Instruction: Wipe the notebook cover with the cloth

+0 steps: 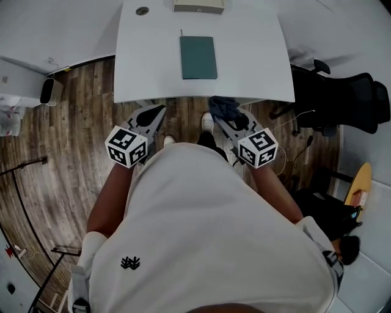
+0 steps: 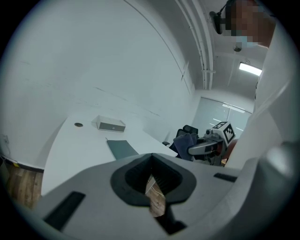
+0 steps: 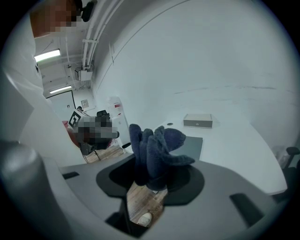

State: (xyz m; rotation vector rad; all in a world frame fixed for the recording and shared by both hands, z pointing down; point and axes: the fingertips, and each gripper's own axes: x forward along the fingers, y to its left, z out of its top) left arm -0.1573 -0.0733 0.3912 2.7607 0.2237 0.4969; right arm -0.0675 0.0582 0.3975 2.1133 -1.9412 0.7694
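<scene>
**Cloth in hand, notebook not yet reached**

Our right gripper (image 3: 151, 182) pinches a bunched dark blue cloth (image 3: 157, 149), which stands up out of its jaws in a loose wad. Our left gripper (image 2: 153, 182) has its jaws pressed together on nothing. Both hang over the wooden floor (image 1: 73, 116), just short of the near edge of the white table (image 1: 256, 55).

The dark green notebook (image 1: 198, 57) lies closed and flat in the middle of the table, well apart from both grippers.

We judge two risks. Nothing pins the notebook, so a wiping stroke could slide it across the smooth top towards the flat box (image 1: 198, 6) at the far edge. The cloth is also held only by its lower folds, so drag could pull it free, or a bare jaw could scrape the cover.

The box is shut, and we cannot see what it holds.
</scene>
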